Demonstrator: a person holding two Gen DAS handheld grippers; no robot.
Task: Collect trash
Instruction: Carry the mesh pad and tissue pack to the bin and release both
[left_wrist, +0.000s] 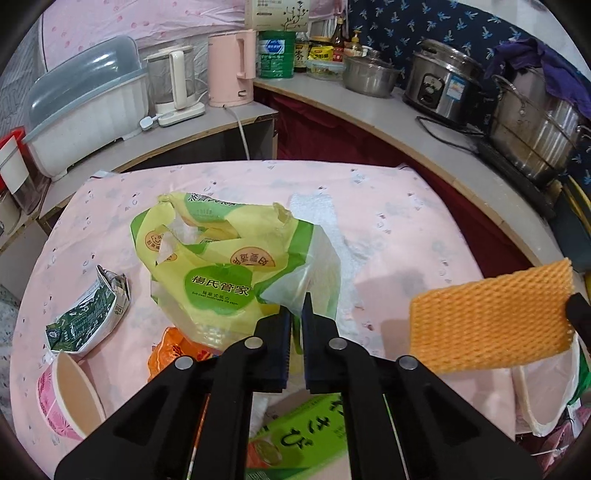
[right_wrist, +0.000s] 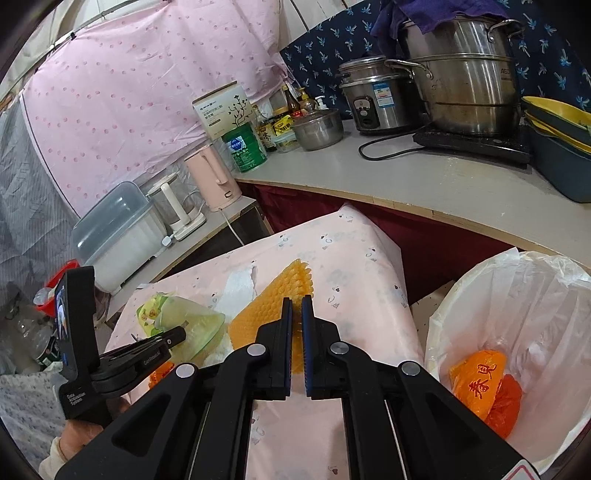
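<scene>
My left gripper (left_wrist: 296, 314) is shut on the edge of a yellow-green tissue wrapper (left_wrist: 218, 258) lying on the pink table (left_wrist: 388, 206); it also shows in the right wrist view (right_wrist: 177, 314). My right gripper (right_wrist: 296, 308) is shut on an orange foam net (right_wrist: 273, 299) and holds it above the table; the net shows at the right in the left wrist view (left_wrist: 491, 317). A white bin (right_wrist: 517, 295) with a plastic liner stands right of the table, with an orange bag (right_wrist: 484, 384) inside.
On the table lie a crumpled green carton (left_wrist: 88, 317), a pink paper cup (left_wrist: 66, 395), an orange wrapper (left_wrist: 173, 354), a green box (left_wrist: 299, 435) and white tissue (left_wrist: 325, 214). Kettles (left_wrist: 229, 66), pots (left_wrist: 535, 125) and a rice cooker (left_wrist: 443, 85) crowd the counters behind.
</scene>
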